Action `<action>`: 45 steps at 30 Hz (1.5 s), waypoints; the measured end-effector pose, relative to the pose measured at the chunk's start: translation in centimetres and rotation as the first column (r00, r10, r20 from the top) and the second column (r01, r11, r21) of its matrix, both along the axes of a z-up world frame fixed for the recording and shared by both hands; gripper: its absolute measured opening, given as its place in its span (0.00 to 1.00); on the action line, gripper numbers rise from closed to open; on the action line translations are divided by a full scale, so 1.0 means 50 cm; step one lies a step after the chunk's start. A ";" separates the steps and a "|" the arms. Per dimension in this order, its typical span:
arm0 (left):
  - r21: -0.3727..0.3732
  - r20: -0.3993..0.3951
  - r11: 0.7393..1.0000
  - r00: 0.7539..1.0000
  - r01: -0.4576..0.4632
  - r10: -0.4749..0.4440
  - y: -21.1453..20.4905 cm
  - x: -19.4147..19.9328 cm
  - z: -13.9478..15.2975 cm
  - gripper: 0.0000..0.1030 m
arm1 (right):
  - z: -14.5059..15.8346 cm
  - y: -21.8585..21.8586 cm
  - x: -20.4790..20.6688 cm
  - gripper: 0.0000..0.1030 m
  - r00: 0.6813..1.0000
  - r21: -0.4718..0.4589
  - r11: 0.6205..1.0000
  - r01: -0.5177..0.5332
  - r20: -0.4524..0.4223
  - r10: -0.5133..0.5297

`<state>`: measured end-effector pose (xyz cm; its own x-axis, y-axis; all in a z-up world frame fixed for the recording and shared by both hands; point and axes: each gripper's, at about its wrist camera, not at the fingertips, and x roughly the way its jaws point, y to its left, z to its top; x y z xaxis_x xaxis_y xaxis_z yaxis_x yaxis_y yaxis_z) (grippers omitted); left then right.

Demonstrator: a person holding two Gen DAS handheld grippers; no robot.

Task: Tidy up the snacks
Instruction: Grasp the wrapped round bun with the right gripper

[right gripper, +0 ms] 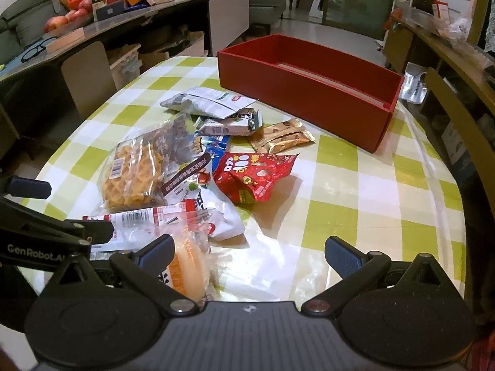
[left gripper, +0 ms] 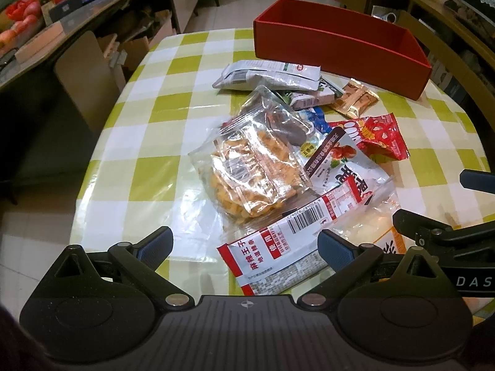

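An empty red box (left gripper: 340, 46) (right gripper: 306, 92) stands at the far side of the checked table. A pile of snack packets lies in front of it: a clear bag of orange crackers (left gripper: 250, 176) (right gripper: 133, 173), a red packet (left gripper: 380, 136) (right gripper: 256, 176), a grey-white pouch (left gripper: 272, 75) (right gripper: 210, 102), gold sachets (left gripper: 355, 99) (right gripper: 283, 137), and a red-and-white barcode packet (left gripper: 287, 247) (right gripper: 139, 216). My left gripper (left gripper: 244, 245) is open above the barcode packet, holding nothing. My right gripper (right gripper: 249, 252) is open over the table's near edge, beside a bun packet (right gripper: 188, 266).
The table (left gripper: 130, 142) (right gripper: 371, 191) has a green-and-white checked cover. A long cluttered counter (left gripper: 46, 24) (right gripper: 92, 15) runs along the left with fruit and boxes. A wooden chair back (right gripper: 458, 99) stands at the right.
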<state>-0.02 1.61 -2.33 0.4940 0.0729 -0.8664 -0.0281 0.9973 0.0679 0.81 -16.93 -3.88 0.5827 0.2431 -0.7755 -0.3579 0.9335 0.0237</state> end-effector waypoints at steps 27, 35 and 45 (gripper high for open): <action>-0.024 -0.009 0.998 0.998 -0.054 0.054 0.077 -0.021 0.008 0.99 | 0.009 0.058 -0.031 1.00 0.974 -0.060 0.973 -0.225 -0.012 0.224; -0.073 0.013 0.997 0.999 -0.035 0.036 0.080 -0.020 0.022 1.00 | -0.048 0.126 -0.015 0.83 0.943 -0.110 0.941 -0.320 -0.128 0.306; -0.105 -0.007 0.994 0.999 0.037 -0.038 0.067 -0.012 0.010 1.00 | -0.054 0.038 0.012 0.63 0.953 -0.010 0.983 -0.183 -0.247 0.175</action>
